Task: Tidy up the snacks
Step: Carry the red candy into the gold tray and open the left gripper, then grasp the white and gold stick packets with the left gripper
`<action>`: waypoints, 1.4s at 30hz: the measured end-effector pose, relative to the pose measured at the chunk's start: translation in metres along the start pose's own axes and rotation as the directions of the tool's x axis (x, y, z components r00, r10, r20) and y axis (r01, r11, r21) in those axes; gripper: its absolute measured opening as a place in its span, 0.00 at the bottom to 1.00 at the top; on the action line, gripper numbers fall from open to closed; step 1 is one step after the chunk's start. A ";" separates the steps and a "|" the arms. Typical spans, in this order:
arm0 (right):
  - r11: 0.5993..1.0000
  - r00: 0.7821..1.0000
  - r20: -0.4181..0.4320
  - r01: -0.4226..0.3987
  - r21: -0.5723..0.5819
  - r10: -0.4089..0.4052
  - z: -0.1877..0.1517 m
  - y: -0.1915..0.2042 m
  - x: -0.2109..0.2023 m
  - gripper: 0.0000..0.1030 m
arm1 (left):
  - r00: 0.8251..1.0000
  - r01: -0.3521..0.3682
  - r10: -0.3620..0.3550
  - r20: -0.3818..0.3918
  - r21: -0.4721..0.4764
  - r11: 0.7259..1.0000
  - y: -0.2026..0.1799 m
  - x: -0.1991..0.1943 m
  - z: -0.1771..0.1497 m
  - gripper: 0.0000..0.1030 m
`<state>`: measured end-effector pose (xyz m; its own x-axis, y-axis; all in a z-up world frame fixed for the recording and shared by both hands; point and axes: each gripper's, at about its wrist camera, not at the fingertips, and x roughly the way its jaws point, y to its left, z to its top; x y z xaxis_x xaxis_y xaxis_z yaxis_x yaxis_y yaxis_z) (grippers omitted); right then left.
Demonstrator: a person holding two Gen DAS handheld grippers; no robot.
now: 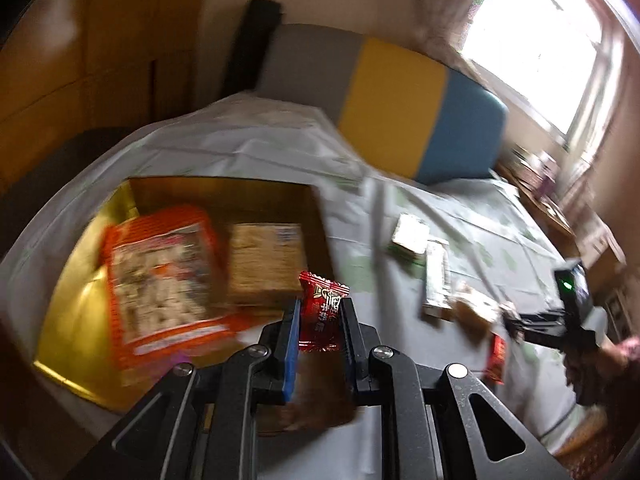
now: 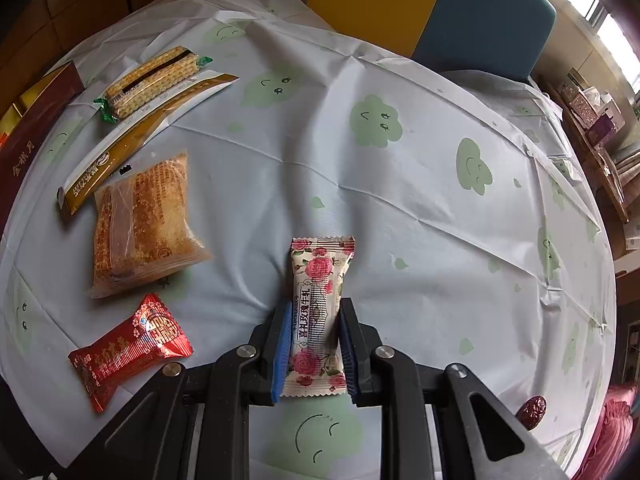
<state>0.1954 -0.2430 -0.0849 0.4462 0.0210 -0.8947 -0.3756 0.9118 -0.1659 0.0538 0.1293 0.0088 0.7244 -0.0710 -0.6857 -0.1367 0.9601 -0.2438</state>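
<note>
Pale cloth [image 2: 420, 184] printed with green smiling clouds covers the table, creased and lit from a window [image 1: 532, 40] at the far right.

Nearest in the right wrist view, the right gripper [image 2: 313, 340] is clamped on a rose-print candy [image 2: 318, 308], its blue pads pressing both long sides; the wrapper lies along the fingers with its far end on the cloth. Left of it lies a red packet [image 2: 128, 348], then a clear bag of golden crisp cake [image 2: 140, 220], a long gold-and-white sachet [image 2: 136, 136] and, farthest, a cracker stick pack [image 2: 152, 80]. A red date [image 2: 531, 410] sits near the cloth's right edge.

In the blurred left wrist view, the left gripper [image 1: 319, 320] pinches a small red candy [image 1: 322, 312], which stands upright between the pads above the table. Beyond and to the left is a gold box [image 1: 80, 280] holding an orange packet [image 1: 160, 276] and a pale cracker pack [image 1: 268, 264]. Far right, a hand [image 1: 608, 356] carries the other gripper. A grey, yellow and blue headboard [image 1: 396, 104] rises behind the table.
</note>
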 end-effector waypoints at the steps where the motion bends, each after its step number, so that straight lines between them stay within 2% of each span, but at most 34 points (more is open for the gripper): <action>1: 1.000 1.000 0.000 0.000 -0.001 0.000 0.000 0.001 0.001 0.22 | 1.000 -0.008 0.008 -0.004 -0.013 1.000 0.007 0.001 -0.001 0.18; 4: 1.000 1.000 -0.001 0.001 -0.004 -0.001 0.000 0.000 0.000 0.22 | 0.999 -0.004 0.001 -0.046 -0.072 0.997 0.025 0.009 -0.004 0.19; 11: 1.000 1.000 -0.001 0.000 -0.006 0.000 0.001 -0.002 -0.001 0.22 | 0.995 -0.081 0.077 -0.066 -0.063 0.995 0.036 0.018 -0.022 0.21; 15: 1.000 1.000 -0.001 0.000 -0.003 0.000 0.001 -0.002 -0.001 0.22 | 0.993 -0.084 0.076 -0.093 -0.089 0.992 0.043 0.024 -0.029 0.26; 20: 1.000 1.000 -0.001 0.004 -0.010 -0.004 0.001 -0.002 -0.001 0.22 | 0.985 -0.159 0.158 -0.071 -0.011 0.987 0.026 0.022 -0.029 0.26; 25: 1.000 1.000 0.002 0.012 -0.017 -0.012 0.000 -0.001 -0.002 0.22 | 0.982 -0.175 0.177 -0.058 0.046 0.984 0.008 0.017 -0.025 0.26; 33: 1.000 1.000 0.005 0.015 -0.022 -0.015 0.000 -0.001 -0.002 0.22 | 0.991 -0.119 0.125 -0.043 0.119 0.986 -0.026 0.012 -0.018 0.26; 42: 0.999 1.000 0.010 0.028 -0.039 -0.027 -0.001 0.002 -0.003 0.22 | 0.995 -0.061 0.074 -0.064 0.187 0.980 -0.060 0.017 -0.020 0.26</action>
<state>0.1924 -0.2413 -0.0831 0.4643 0.0002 -0.8857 -0.3945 0.8954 -0.2066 0.0612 0.0647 -0.0019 0.6676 -0.0172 -0.7443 -0.0513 0.9963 -0.0691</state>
